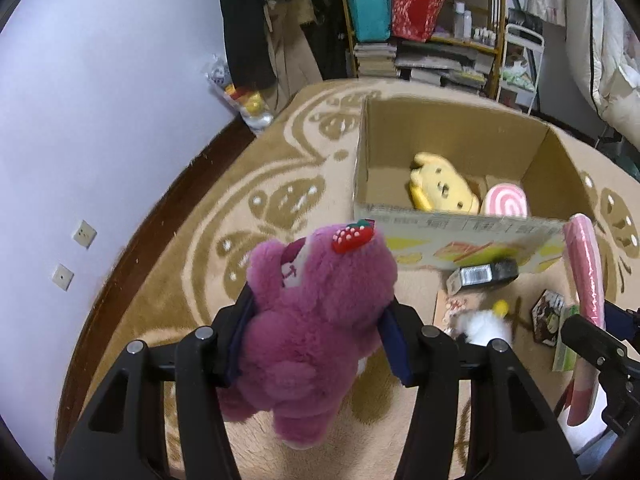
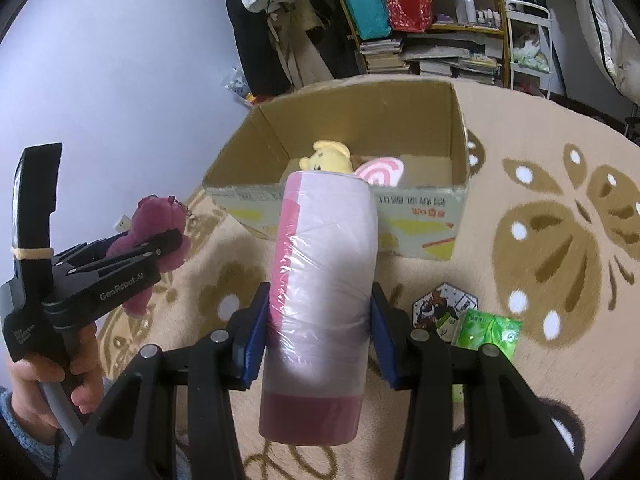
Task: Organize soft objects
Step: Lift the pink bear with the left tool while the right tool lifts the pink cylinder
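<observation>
Left gripper (image 1: 316, 332) clamping a purple plush bear (image 1: 316, 320) at mid-body, blue-padded fingers (image 1: 394, 344) pressing into the fur on both sides, partly open around its bulk. Bear hanging clear above the beige rug (image 1: 180, 280), a red strawberry clip (image 1: 352, 234) showing on its head.

Right gripper (image 2: 318, 334) pinching a pink-and-white plastic-wrapped roll (image 2: 320, 300), fingers (image 2: 252, 340) squeezing its lower half from either side, the roll standing nearly upright and raised off the rug. To its left, a person's hand (image 2: 52, 376) gripping the handle of the left gripper.

Lying on the rug just beyond: a small black-and-white box (image 1: 484, 274), a white fluffy toy (image 1: 484, 326), a hexagonal printed card (image 2: 444, 308) and a green tissue pack (image 2: 488, 328).

Sitting further out, an open cardboard box (image 2: 424, 204), holding a yellow plush (image 1: 444, 188) and a pink swirl-patterned soft piece (image 1: 506, 200) side by side against its near wall.

Standing behind the box, a cluttered shelf unit (image 1: 424, 20) with stacked books, a teal bag and a red bag; a pale wall (image 1: 100, 100) rising on the left.
</observation>
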{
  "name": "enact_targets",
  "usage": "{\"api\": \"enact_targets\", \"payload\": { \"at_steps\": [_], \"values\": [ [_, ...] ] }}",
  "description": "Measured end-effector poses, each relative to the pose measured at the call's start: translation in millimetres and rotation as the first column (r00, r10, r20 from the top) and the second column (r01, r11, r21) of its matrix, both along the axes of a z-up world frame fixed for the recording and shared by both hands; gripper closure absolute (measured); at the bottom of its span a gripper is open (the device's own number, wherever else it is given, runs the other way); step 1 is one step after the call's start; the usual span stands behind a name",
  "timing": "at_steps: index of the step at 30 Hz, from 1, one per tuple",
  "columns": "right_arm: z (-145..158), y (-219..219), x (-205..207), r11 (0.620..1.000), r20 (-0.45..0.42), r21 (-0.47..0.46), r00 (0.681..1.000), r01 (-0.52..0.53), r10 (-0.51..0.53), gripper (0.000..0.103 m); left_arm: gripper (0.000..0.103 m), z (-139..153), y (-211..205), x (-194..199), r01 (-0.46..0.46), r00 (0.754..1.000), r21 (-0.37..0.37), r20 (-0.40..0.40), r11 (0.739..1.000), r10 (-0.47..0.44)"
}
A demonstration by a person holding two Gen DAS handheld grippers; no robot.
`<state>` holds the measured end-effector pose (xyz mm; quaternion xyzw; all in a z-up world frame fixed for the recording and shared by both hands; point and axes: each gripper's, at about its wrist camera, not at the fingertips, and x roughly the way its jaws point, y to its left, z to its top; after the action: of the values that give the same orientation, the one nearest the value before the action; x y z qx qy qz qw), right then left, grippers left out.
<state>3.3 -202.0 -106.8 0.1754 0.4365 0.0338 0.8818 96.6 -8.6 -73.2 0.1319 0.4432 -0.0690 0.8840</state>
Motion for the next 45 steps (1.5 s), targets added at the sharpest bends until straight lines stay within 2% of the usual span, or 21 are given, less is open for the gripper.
{"api": "enact_targets", "payload": {
  "at_steps": [9, 20, 25, 30, 34, 37, 45],
  "values": [
    [25.3, -13.7, 6.7, 0.999, 0.090, 0.000, 0.995, 0.038, -0.038, 0.054, 0.048, 44.7, -10.2, 0.1, 0.032, 0.994, -0.067, 0.104, 0.997, -0.024],
    [50.1, -34.9, 16.4, 0.995, 0.215, -0.009, 0.972, 0.104, -0.100, 0.054, 0.048, 63.5, -22.4, 17.5, 0.062, 0.983, -0.096, 0.177, 0.993, -0.044],
    [55.1, -37.7, 25.6, 0.994, 0.258, -0.023, 0.961, 0.108, -0.099, 0.054, 0.048, 64.4, -32.7, 26.9, 0.089, 0.979, -0.116, 0.195, 0.989, -0.065],
    [56.9, -40.6, 39.5, 0.994, 0.273, -0.043, 0.958, 0.102, -0.086, 0.054, 0.048, 64.3, -46.2, 37.3, 0.124, 0.968, -0.088, 0.230, 0.988, -0.101],
    [57.9, -43.4, 50.2, 0.993, 0.299, -0.054, 0.951, 0.105, -0.085, 0.054, 0.047, 59.8, -51.4, 46.2, 0.139, 0.970, -0.111, 0.214, 0.984, -0.113],
    [58.5, -45.6, 57.3, 0.992, 0.316, -0.063, 0.945, 0.111, -0.085, 0.054, 0.047, 56.1, -54.5, 51.9, 0.132, 0.969, -0.092, 0.221, 0.987, -0.109],
    [50.2, -52.3, 69.8, 0.992, 0.298, -0.063, 0.951, 0.107, -0.084, 0.054, 0.046, 44.6, -50.9, 70.0, 0.132, 0.977, -0.178, 0.188, 0.975, -0.098]
  ]
}}
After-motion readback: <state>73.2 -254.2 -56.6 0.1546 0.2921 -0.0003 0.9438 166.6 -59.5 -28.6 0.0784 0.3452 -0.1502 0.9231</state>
